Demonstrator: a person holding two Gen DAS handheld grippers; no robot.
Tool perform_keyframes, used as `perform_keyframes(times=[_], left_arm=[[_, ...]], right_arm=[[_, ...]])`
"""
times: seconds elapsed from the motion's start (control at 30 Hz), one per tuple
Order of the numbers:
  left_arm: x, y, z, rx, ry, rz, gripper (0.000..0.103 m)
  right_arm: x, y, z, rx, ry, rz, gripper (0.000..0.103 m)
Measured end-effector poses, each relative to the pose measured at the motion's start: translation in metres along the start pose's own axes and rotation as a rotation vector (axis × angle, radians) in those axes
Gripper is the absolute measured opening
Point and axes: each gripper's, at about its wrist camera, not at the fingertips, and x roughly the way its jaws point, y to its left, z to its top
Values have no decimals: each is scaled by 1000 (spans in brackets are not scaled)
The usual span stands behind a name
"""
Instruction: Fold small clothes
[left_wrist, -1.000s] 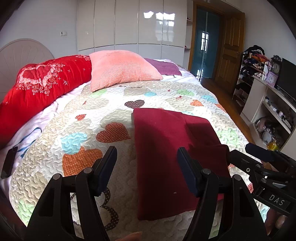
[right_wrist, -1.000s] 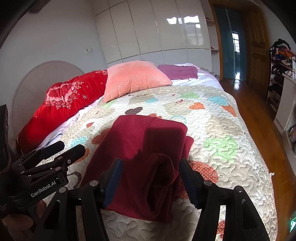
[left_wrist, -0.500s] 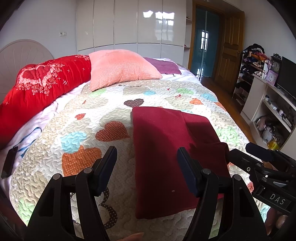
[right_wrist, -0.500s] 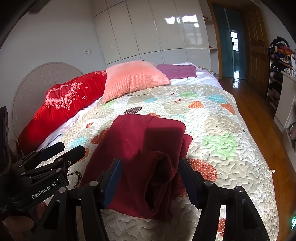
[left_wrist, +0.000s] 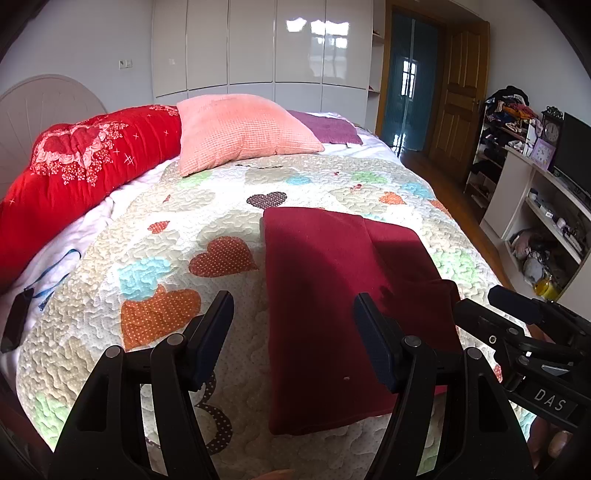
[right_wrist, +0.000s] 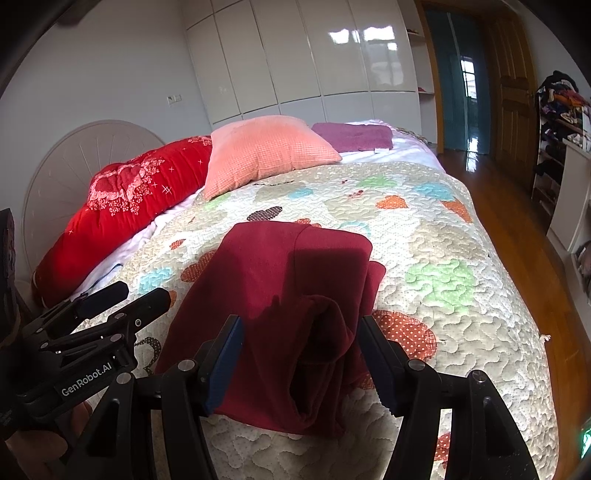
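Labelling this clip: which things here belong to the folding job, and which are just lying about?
Job: maroon garment, left hand-held gripper, right hand-held gripper, both open.
Lying about: pink pillow, red bolster, purple cloth, quilt.

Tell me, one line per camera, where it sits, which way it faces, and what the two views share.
Left wrist: rides the open left gripper, facing up the heart-patterned quilt toward the headboard; the right gripper shows at right.
Right wrist: rides the open right gripper, over the dark red folded garment; the left gripper shows at left.
Shared: garment, quilt, salmon-pink pillow, red floral bolster, glossy white wardrobe.
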Motion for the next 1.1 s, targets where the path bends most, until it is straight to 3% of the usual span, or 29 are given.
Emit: perform_keyframes(times=[1.1], left_arm=[[6,0,-4,-10,14,-3,68]], right_arm=[[11,0,-3,1,30,9,62]])
